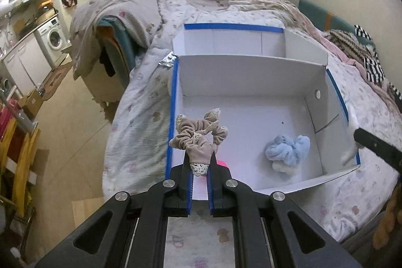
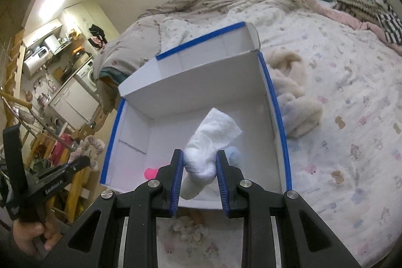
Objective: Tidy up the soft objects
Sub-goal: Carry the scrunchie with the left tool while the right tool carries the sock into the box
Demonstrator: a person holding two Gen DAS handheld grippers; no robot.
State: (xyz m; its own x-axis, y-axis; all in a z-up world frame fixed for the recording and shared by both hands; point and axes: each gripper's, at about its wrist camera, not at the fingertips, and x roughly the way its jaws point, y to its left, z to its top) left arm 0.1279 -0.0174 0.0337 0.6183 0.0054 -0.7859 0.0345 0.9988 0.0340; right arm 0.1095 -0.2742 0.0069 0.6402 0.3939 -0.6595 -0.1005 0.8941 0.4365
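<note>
1. The left hand-held gripper (image 1: pixel 199 165) is clamped on a beige scrunchie (image 1: pixel 198 136), held above the near left corner of the white box (image 1: pixel 251 77).
2. The right hand-held gripper (image 2: pixel 199 162) grips a white sock (image 2: pixel 208 142) over the same box (image 2: pixel 201 84).
3. Inside the box lie a blue fluffy scrunchie (image 1: pixel 287 146) and a pink item (image 2: pixel 150 172).
4. The box rests on the bed (image 2: pixel 339 97), with a cream plush cloth (image 2: pixel 294 92) just beside its right wall.
</note>
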